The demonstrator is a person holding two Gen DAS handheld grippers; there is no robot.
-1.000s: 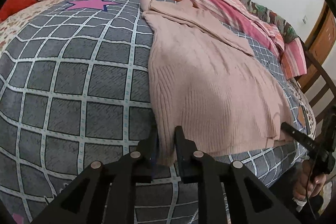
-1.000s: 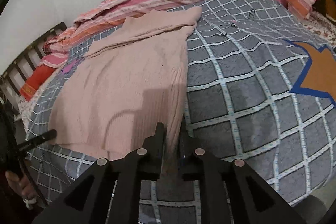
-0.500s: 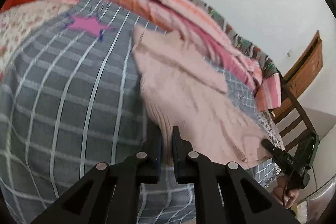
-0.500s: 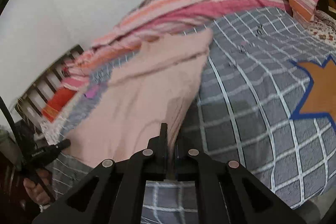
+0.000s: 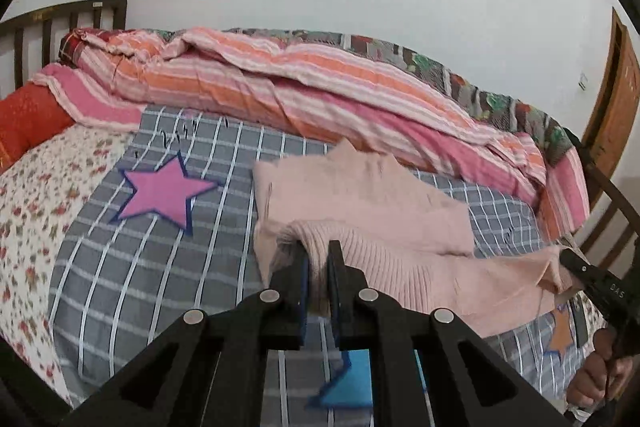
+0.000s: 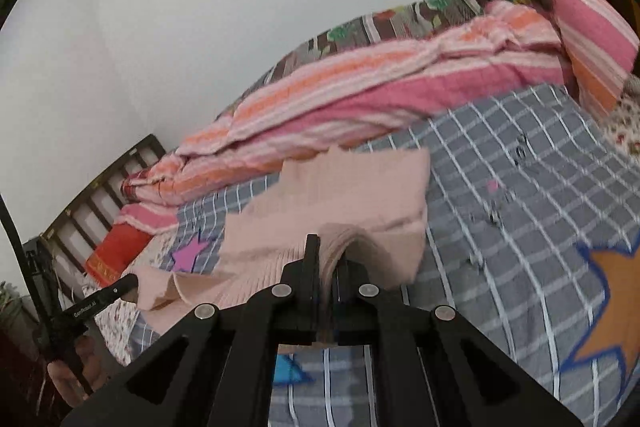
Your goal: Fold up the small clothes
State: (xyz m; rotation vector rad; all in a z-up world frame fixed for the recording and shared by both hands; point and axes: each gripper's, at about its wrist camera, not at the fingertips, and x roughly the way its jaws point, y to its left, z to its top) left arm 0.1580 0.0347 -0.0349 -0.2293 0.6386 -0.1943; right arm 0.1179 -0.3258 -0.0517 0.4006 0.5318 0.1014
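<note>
A pale pink ribbed knit sweater (image 5: 360,195) lies on the grey checked bedsheet (image 5: 160,267), its near hem lifted off the bed. My left gripper (image 5: 317,253) is shut on one hem corner, fabric bunched between its pads. My right gripper (image 6: 329,251) is shut on the other hem corner of the sweater (image 6: 352,187). The hem hangs stretched between the two. The right gripper (image 5: 576,263) also shows at the right edge of the left wrist view. The left gripper (image 6: 128,285) shows at the left of the right wrist view.
A striped pink and orange quilt (image 5: 320,87) is heaped along the far side by the white wall. A pink star patch (image 5: 164,195) and an orange star patch (image 6: 612,303) mark the sheet. A red pillow (image 5: 28,115), a floral sheet (image 5: 36,195) and a wooden headboard (image 5: 60,15) lie left.
Both grippers rose and carried the sweater's hem up off the bed and toward the quilt. The sweater's lower half now folds over its upper part. The views tilted up to show more wall.
</note>
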